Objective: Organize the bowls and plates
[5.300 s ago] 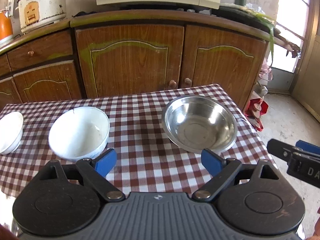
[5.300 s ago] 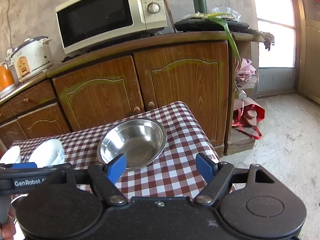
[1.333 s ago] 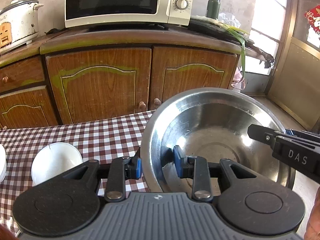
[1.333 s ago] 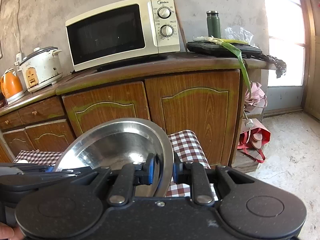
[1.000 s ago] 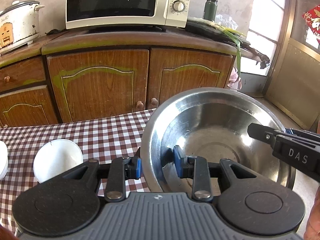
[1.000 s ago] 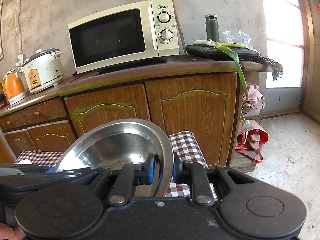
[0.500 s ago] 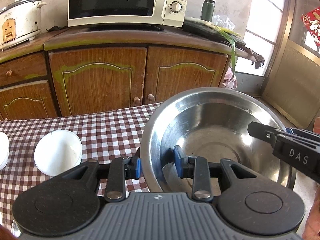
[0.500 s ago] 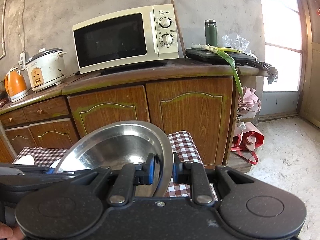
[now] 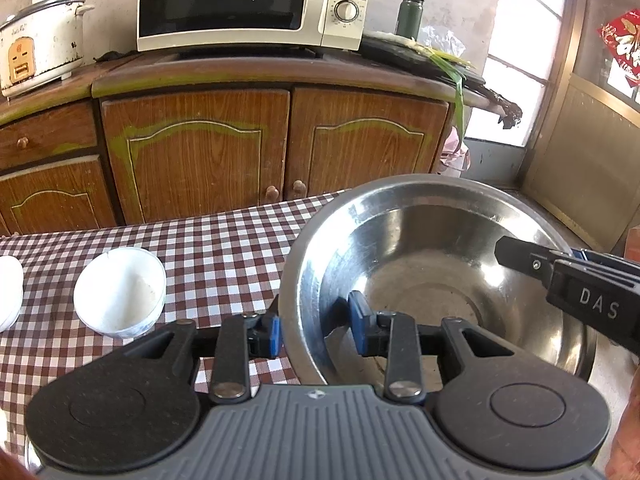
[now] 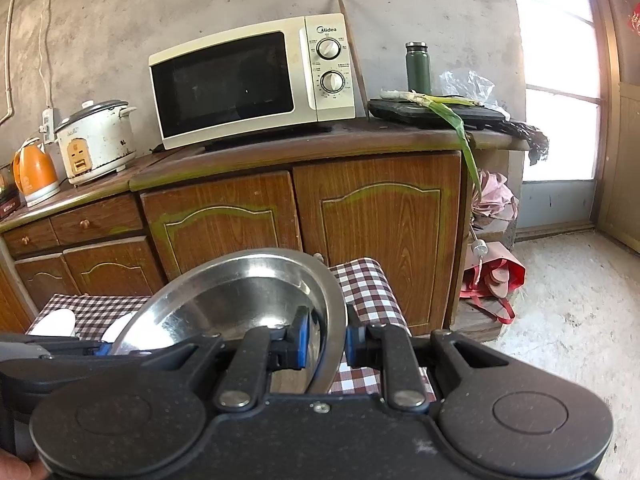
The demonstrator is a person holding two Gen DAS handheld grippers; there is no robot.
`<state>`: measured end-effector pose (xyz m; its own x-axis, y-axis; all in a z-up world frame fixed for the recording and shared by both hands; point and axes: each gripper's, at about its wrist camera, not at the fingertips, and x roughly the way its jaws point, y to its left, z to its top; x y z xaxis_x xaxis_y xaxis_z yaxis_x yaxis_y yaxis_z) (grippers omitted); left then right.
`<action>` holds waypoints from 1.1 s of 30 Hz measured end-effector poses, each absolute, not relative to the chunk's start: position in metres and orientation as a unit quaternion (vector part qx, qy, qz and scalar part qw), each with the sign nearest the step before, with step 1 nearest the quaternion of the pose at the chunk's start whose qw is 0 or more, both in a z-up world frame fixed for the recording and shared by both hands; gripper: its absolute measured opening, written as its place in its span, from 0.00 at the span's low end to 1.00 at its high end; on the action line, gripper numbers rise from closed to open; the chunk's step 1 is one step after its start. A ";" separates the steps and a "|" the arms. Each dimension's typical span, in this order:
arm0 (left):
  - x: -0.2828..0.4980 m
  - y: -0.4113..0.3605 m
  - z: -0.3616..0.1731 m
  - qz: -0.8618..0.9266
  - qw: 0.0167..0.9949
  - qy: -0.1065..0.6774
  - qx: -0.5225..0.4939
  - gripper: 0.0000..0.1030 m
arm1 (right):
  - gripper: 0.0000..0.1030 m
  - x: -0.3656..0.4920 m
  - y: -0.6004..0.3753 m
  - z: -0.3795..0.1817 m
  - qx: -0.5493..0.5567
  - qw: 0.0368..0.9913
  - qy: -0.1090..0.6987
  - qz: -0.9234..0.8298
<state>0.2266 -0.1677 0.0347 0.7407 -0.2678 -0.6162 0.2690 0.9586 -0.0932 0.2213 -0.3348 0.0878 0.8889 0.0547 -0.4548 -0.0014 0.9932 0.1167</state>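
Both grippers clamped on steel bowl (image 9: 436, 280): left gripper (image 9: 316, 330) near rim, right gripper (image 10: 324, 342) opposite rim | change: bowl lifted off checked table (image 9: 224, 248) (carried since) | white bowl (image 9: 120, 290) lower left, likely stacking target

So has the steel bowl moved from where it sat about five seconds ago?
Yes. The steel bowl then lay flat on the checked tablecloth; now the left gripper and right gripper hold its rim, lifted and tilted above the cloth.

The steel bowl (image 10: 248, 300) hides most of a white bowl (image 10: 118, 326); a second one (image 9: 8, 286) is cut off.
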 end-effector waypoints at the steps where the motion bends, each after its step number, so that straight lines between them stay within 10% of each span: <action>1: 0.226 -0.167 0.034 -0.144 0.932 0.331 0.000 0.33 | 0.23 0.220 -0.335 0.088 0.059 0.970 0.236 0.014; 33: 0.192 -0.161 0.023 -0.149 0.926 0.346 -0.001 0.35 | 0.23 0.184 -0.328 0.079 0.063 0.968 0.242 0.016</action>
